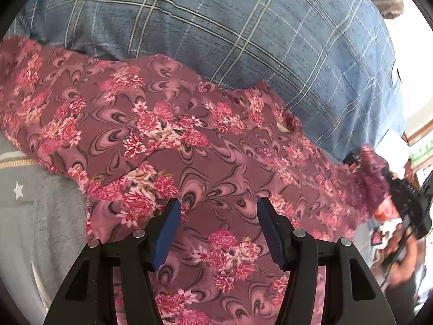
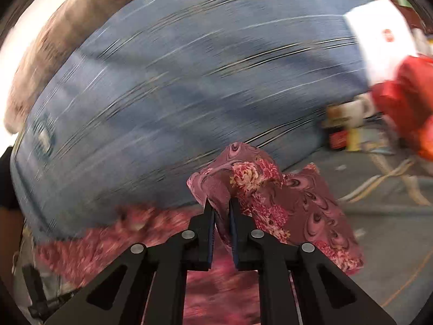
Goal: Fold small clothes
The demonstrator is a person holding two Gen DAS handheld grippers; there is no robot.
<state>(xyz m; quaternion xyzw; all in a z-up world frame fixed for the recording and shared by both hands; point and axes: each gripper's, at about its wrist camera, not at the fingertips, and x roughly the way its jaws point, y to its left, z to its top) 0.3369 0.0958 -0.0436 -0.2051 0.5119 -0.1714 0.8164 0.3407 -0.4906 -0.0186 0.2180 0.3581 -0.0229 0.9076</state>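
Note:
A maroon garment with pink flowers (image 1: 189, 140) lies spread across a blue plaid bed cover (image 1: 243, 27). My left gripper (image 1: 218, 205) hovers over the near part of the cloth, jaws apart, with nothing pinched between its blue pads. At the right edge of the left wrist view, the other gripper (image 1: 411, 197) holds the garment's far end lifted. In the right wrist view my right gripper (image 2: 221, 203) is shut on a bunched corner of the floral garment (image 2: 270, 189), which hangs off to the right. The background there is smeared by motion.
A grey cloth with a white star (image 1: 29, 205) lies at the left under the garment. A brownish blanket (image 2: 54, 54) sits at the bed's far edge. Off the bed to the right stand a white box (image 2: 384, 40), a red bag (image 2: 408, 100) and floor clutter.

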